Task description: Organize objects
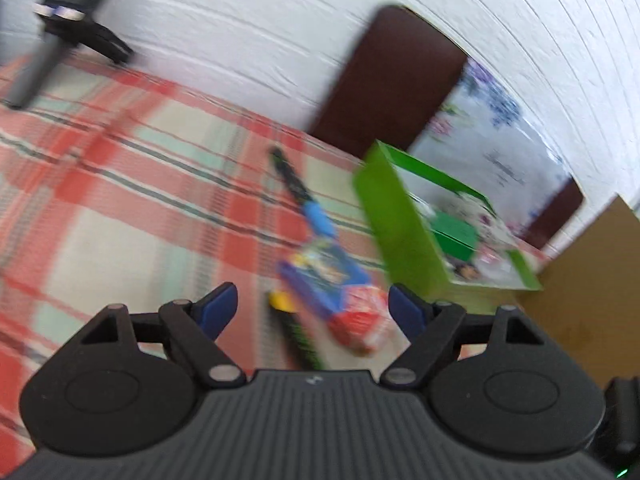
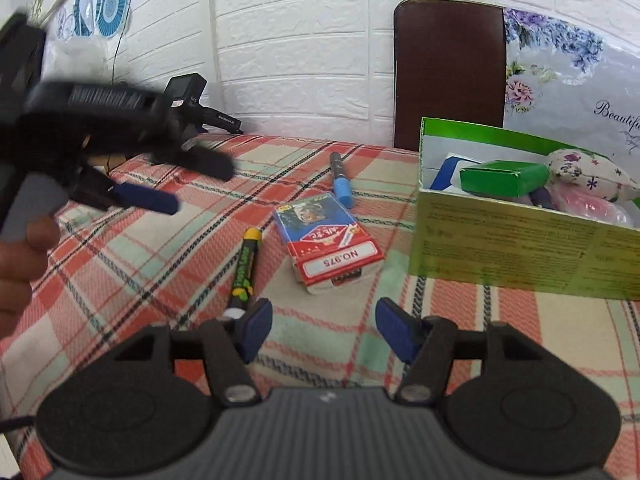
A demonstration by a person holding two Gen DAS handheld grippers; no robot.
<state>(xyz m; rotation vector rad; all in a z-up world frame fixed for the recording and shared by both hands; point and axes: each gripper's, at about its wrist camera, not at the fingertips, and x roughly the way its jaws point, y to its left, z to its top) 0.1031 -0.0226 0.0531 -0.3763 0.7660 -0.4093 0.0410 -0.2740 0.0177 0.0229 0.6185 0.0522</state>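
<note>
Progress: partial. Green box (image 2: 520, 252) at table's right already holds small green carton (image 2: 502, 178), floral pouch (image 2: 588, 176), blue-white packet, pink item. Left on plaid cloth (image 2: 160, 264), beside box: card pack (image 2: 328, 240), yellow-capped marker (image 2: 244, 272), blue-capped marker (image 2: 342, 182). My right gripper (image 2: 324, 330) open, empty, aimed at card pack. My left gripper (image 1: 312, 312) open, empty, above same items.
</note>
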